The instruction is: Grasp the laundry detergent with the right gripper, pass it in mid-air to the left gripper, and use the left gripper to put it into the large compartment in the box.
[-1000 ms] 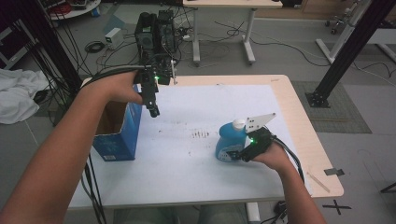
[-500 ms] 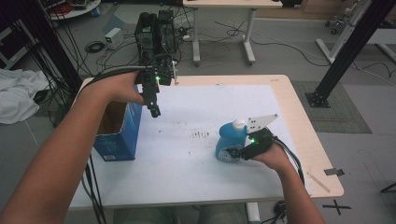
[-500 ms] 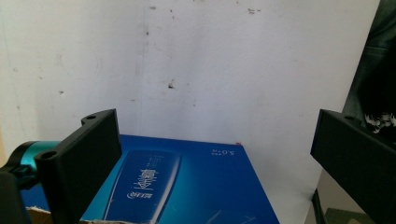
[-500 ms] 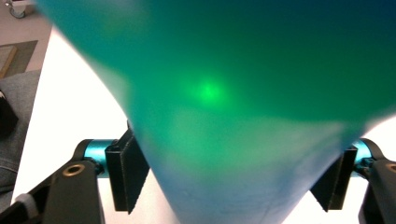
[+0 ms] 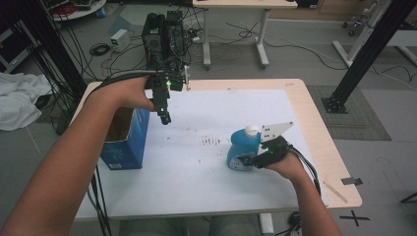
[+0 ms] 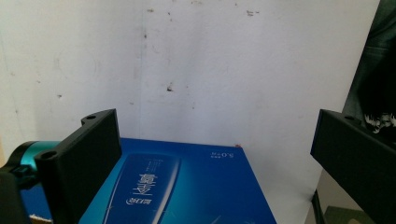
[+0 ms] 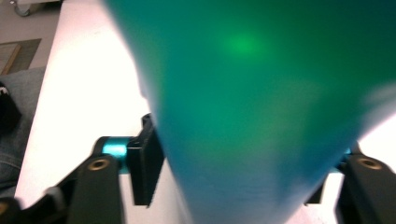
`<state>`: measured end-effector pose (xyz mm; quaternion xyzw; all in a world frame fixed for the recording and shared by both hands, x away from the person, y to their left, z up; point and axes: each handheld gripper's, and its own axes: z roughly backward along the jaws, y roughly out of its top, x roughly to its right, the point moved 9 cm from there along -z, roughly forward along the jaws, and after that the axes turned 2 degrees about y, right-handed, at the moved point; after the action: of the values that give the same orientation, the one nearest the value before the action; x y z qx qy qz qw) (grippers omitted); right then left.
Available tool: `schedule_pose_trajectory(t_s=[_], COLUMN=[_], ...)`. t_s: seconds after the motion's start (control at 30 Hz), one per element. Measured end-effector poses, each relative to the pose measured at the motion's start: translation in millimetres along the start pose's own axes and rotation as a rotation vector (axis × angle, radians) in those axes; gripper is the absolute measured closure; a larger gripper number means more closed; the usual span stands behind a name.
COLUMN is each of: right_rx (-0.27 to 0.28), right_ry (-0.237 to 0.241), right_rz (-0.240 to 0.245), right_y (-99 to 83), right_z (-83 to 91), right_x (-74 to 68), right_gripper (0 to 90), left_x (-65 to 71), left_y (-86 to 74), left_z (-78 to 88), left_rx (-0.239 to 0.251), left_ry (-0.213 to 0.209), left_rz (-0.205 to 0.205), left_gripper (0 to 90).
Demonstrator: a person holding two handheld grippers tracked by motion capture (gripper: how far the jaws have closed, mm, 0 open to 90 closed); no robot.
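A blue bottle [image 5: 240, 151] with a white cap stands upright on the white table sheet [image 5: 221, 105], right of centre. My right gripper [image 5: 249, 160] reaches it from the right. Its jaws have just been closing with the bottle [image 7: 261, 116] between them, and the pads now press its sides, so the right gripper [image 7: 243, 179] is shut on it. My left gripper [image 5: 164, 116] hangs above the table's left side, pointing down, jaws wide open and empty. An open blue carton [image 5: 125, 142] stands below it. In the left gripper view the carton [image 6: 187, 186] lies under the left gripper [image 6: 212, 128].
Black equipment [image 5: 164, 32] stands just beyond the table's far edge, with cables on the floor around it. A second table [image 5: 231, 10] stands farther back. A black frame post [image 5: 364, 54] rises at the right, and a white cloth [image 5: 19, 101] lies at the left.
The right gripper's jaws have drawn in against the blue bottle. Neither hand has shifted, and the left gripper stays open above the carton.
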<state>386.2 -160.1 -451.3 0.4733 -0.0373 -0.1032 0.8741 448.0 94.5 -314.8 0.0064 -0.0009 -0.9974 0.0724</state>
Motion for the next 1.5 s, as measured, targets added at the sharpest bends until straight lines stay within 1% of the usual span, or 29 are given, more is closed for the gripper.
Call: schedule_pose_trajectory(t_s=[0.07,0.13,0.17,0.2,0.23,0.27,0.33,0.37,0.4,0.47,0.53,0.57,0.6,0.63,0.7,0.8,0.87,0.9,1.0,1.03,1.07,1.13,1.17,1.3,1.37,1.4,1.43,1.47,1.5], right_rx=[-0.002,0.002,0.002,0.005,-0.001,-0.005,-0.006,-0.01,-0.017,-0.015,-0.011,-0.003,-0.007,-0.018,-0.017,-0.01,-0.014,-0.021,-0.037,-0.039,-0.042,-0.047,-0.044,-0.061,-0.057,-0.051,-0.051,-0.041,-0.02], right_ry=[0.004,0.019,0.017,0.017,0.021,0.021,0.019,0.02,0.022,0.018,0.023,0.017,0.015,0.013,0.007,0.013,0.02,0.019,0.032,0.036,0.037,0.048,0.053,0.068,0.073,0.074,0.078,0.076,0.079], right_rz=[0.009,0.002,0.008,0.012,0.014,0.011,0.024,0.019,0.02,0.012,0.026,0.037,0.034,0.053,0.053,0.07,0.068,0.077,0.078,0.084,0.076,0.087,0.091,0.1,0.104,0.111,0.107,0.115,0.107], right_y=[-0.1,0.2,0.1,0.2,0.1,-0.1,0.9,1.0,1.2,3.6,6.8,8.9,11.3,13.6,20.2,31.5,37.1,39.7,46.8,49.2,51.2,55.3,58.0,66.9,71.5,73.9,75.3,77.4,79.7], right_z=[-0.2,1.4,1.6,1.6,2.5,2.8,3.3,3.8,4.6,6.5,9.3,10.0,12.3,15.1,18.3,20.6,21.3,20.6,17.9,16.3,15.1,11.7,9.6,0.2,-4.7,-7.3,-9.3,-11.5,-14.5], right_x=[-0.6,-2.3,-2.8,-3.5,-4.0,-5.0,-6.1,-6.7,-7.3,-9.3,-10.1,-9.5,-10.6,-10.4,-13.8,-17.3,-19.7,-19.9,-22.3,-22.8,-24.1,-26.0,-26.9,-30.2,-31.4,-31.6,-32.8,-32.7,-33.8], right_gripper=[40.2,43.0,43.6,44.2,44.9,45.2,45.7,45.8,45.8,45.8,45.8,45.8,45.8,45.8,45.8,45.8,45.8,45.8,45.8,45.8,45.8,45.9,45.9,45.9,45.9,45.9,45.9,46.0,46.0], left_x=[-0.2,-0.1,1.2,0.1,1.6,1.4,2.2,3.7,3.4,5.0,7.4,8.4,8.7,10.1,14.5,21.2,25.5,28.0,37.1,40.1,42.5,48.1,50.1,61.7,66.2,68.3,70.7,71.6,75.3], left_y=[-0.2,-0.2,-0.3,0.0,0.1,0.8,2.0,2.3,2.8,3.9,4.2,4.4,4.4,4.4,4.8,6.0,7.3,8.1,10.8,11.4,11.8,12.4,12.3,14.4,15.8,16.3,16.5,17.4,18.2], left_z=[-0.1,-0.1,-0.3,0.1,0.3,0.6,1.2,1.3,1.8,2.4,2.6,3.0,3.6,4.4,5.5,7.4,9.0,10.0,14.7,16.1,16.9,18.0,18.3,19.3,17.5,15.5,13.5,11.3,8.7], left_rx=[0.0,0.002,0.001,0.002,0.0,0.003,0.005,0.006,0.005,0.007,0.004,0.005,0.001,-0.003,-0.003,0.0,0.004,0.01,0.027,0.027,0.029,0.029,0.025,0.067,0.073,0.072,0.065,0.067,0.061], left_ry=[0.004,0.007,-0.004,0.007,-0.006,0.001,0.005,-0.005,0.007,0.003,0.002,0.007,0.015,0.02,0.023,0.027,0.027,0.028,0.021,0.016,0.019,0.013,0.02,0.01,0.004,-0.001,-0.007,-0.002,-0.019], left_rz=[-0.002,-0.002,0.002,-0.001,0.004,0.001,-0.004,-0.002,-0.01,-0.013,-0.012,-0.015,-0.018,-0.017,-0.028,-0.045,-0.052,-0.059,-0.077,-0.081,-0.086,-0.091,-0.101,-0.123,-0.125,-0.128,-0.129,-0.136,-0.131], left_gripper=[1.7,1.7,1.7,1.7,1.7,1.7,1.7,1.7,1.7,1.7,1.7,1.7,1.7,1.7,1.7,1.7,1.7,1.7,1.7,1.7,1.7,1.7,1.7,1.6,1.7,1.7,1.7,1.7,1.7])
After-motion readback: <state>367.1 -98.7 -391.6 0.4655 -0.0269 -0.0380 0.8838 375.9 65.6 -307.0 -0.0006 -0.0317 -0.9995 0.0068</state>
